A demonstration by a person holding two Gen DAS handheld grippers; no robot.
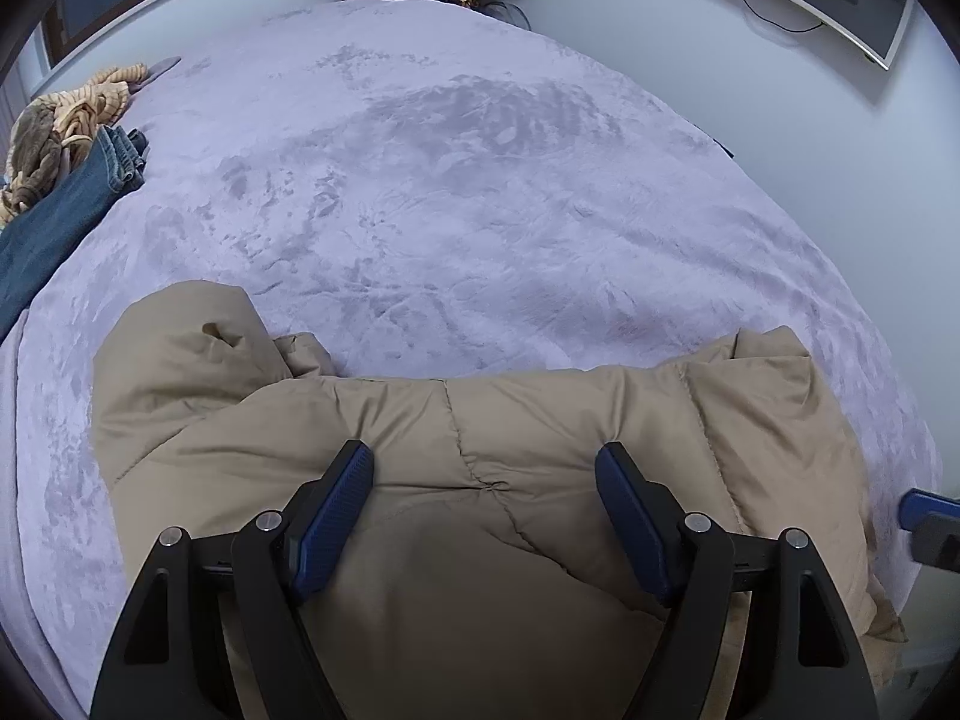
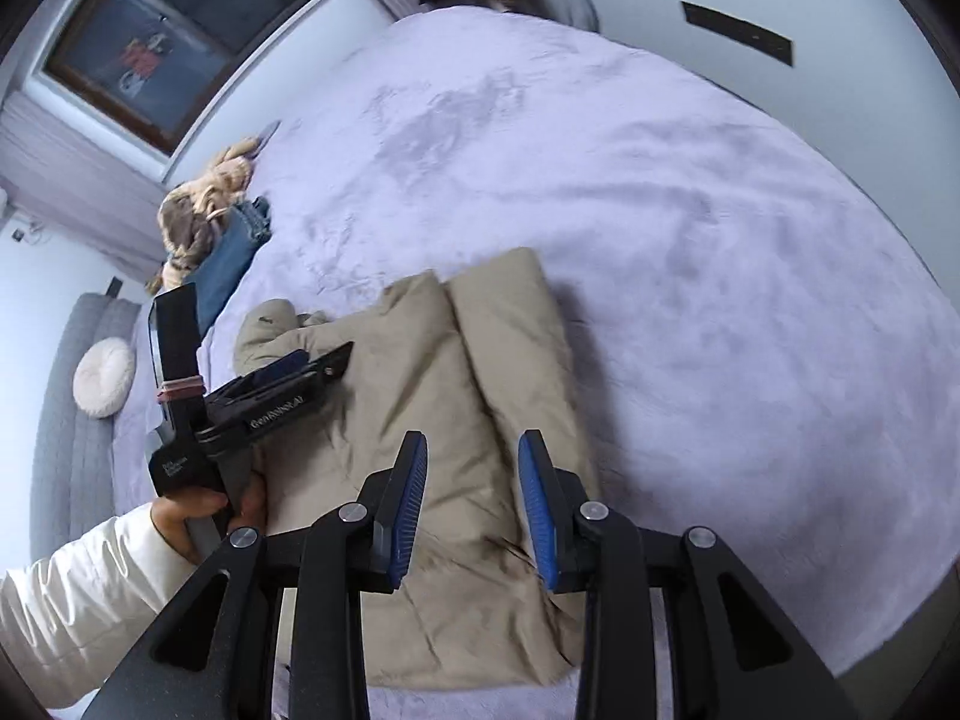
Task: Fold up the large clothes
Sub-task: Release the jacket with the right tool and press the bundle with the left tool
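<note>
A tan padded jacket (image 2: 432, 420) lies part-folded on the lilac bed (image 2: 720, 240), both sides turned in. The left gripper (image 1: 485, 468) hovers spread wide above it; the right gripper (image 2: 473, 450), partly spread and empty, hangs at the jacket's six o'clock end. Next probably comes pinching that near edge and carrying it toward twelve o'clock.

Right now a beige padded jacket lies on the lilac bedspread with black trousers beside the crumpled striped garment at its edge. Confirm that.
One detail is wrong: the trousers are blue jeans, not black. The left wrist view shows them beside the crumpled striped garment at the edge. The rest holds: the beige padded jacket lies on the lilac bedspread.
</note>
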